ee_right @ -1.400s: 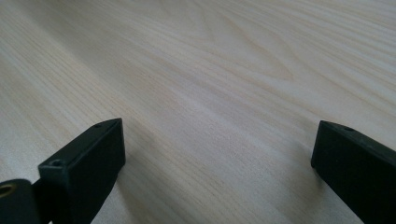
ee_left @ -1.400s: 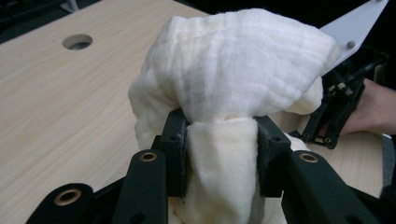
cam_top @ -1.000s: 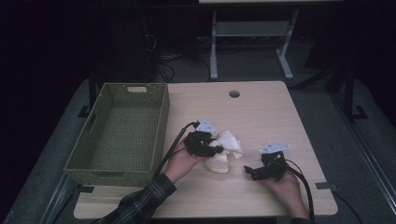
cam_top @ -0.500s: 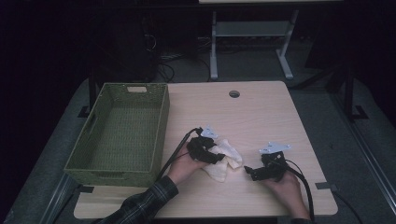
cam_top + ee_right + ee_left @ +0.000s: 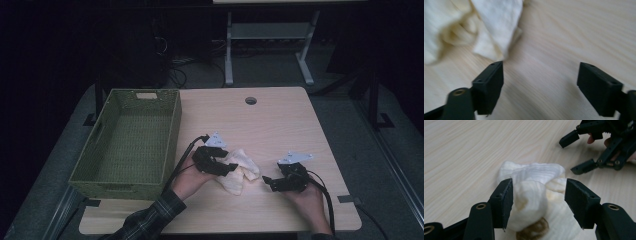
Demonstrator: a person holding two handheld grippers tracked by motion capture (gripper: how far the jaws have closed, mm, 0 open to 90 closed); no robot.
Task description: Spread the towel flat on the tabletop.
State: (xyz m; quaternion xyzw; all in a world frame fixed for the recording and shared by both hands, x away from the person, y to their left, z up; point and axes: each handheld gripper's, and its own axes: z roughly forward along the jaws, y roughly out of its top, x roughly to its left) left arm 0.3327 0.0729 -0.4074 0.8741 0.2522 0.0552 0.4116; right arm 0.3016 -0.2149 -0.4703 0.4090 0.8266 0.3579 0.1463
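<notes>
Both fingers (image 5: 506,202) astride cream cloth (image 5: 534,195), right gripper (image 5: 267,182) apart

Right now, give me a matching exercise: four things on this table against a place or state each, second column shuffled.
Things:
1. crumpled cream cloth
2. green woven basket
3. left tool
4. round hole in the light wooden tabletop

Places or states:
A. far edge, centre
B. jaws apart, astride a fold of the cloth
C. left side of the table
D. between the two tools

Pairs: 1-D, 2-C, 3-B, 4-A
</notes>
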